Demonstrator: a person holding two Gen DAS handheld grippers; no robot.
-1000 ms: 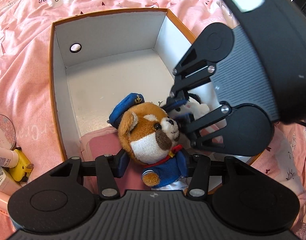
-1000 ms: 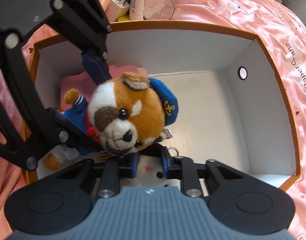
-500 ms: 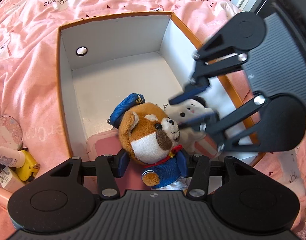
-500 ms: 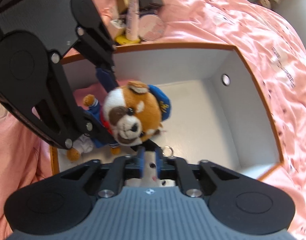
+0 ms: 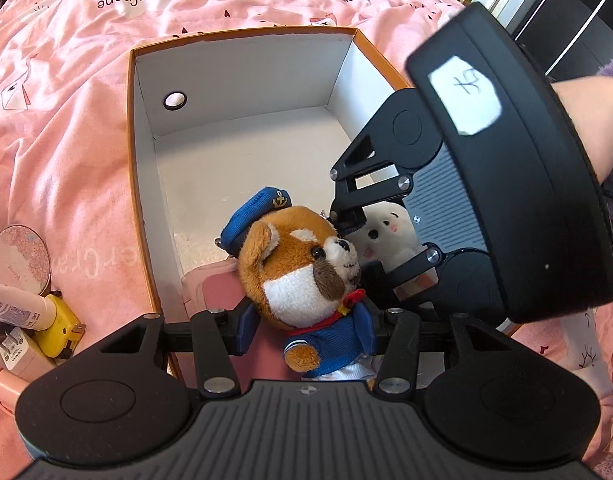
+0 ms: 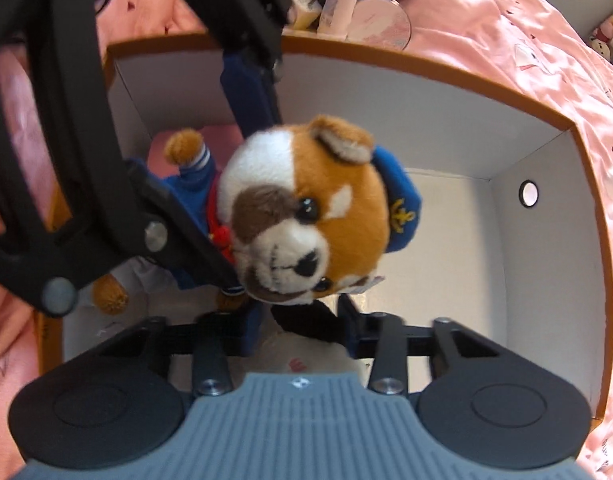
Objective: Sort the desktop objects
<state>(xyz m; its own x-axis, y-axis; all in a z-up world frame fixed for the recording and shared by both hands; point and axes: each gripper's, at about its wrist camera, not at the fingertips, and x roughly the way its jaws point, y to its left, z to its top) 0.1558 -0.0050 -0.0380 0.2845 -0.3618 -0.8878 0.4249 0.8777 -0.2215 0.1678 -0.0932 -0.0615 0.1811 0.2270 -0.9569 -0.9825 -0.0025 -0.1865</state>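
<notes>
A bedroom in a home is being shown; a pink printed bedspread is being used as the work surface; plush toys are being kept beyond it.

My right gripper points down into the white-walled, orange-rimmed cardboard box. Its jaws have just been closing, with a white plush toy between my blue-padded fingers. Just beyond my fingertips the brown-and-white plush dog in a blue sailor cap hangs in the black left gripper, clamped by its body.
</notes>
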